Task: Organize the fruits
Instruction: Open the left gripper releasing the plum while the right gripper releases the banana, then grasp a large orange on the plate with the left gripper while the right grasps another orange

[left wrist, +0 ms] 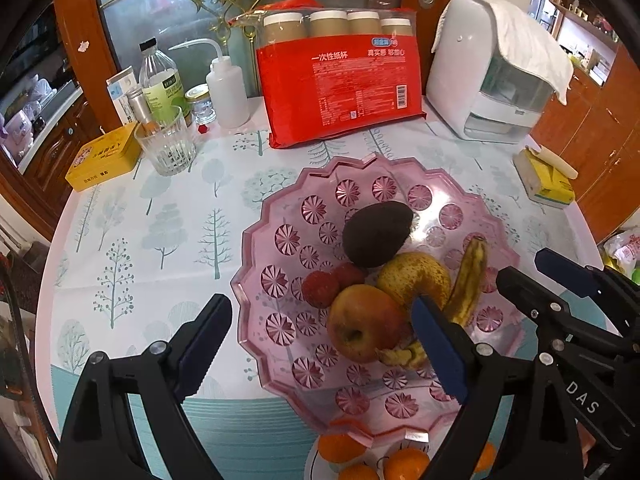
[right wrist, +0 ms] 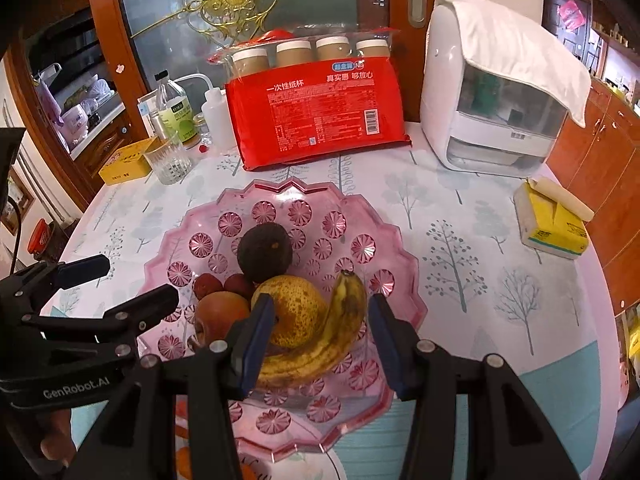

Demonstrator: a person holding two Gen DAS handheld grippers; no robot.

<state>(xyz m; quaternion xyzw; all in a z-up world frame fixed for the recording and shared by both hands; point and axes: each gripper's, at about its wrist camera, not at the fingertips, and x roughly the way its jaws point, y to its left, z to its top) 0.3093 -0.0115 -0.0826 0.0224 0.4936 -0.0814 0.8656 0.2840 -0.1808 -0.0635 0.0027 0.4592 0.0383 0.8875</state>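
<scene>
A: Where is the fruit right now?

B: Most of it sits in the pink bowl in the middle of the worktop. A dark avocado lies toward the bowl's far side, two red lychees touch each other just in front of it, and an apple rests nearer the bowl's near rim. A spotted yellow pear lies against the apple, with a browning banana curving along the pear's right side.

A: Anything outside the bowl?

B: Several oranges on a white plate at the worktop's near edge, partly under the bowl's rim.

A: And the grippers?

B: The left gripper is spread wide, pinching nothing; one finger hangs over the tablecloth left of the bowl, the other over the apple and pear. The right gripper is also spread, its blue pads either side of the pear and banana; I cannot tell whether they touch the fruit.

A: What else is on the worktop?

B: Along the far edge, a red pack of paper cups and a white appliance draped with a cloth. At the far left corner stand a glass tumbler, a yellow tin and some bottles. A yellow tissue pack lies near the right edge.
</scene>
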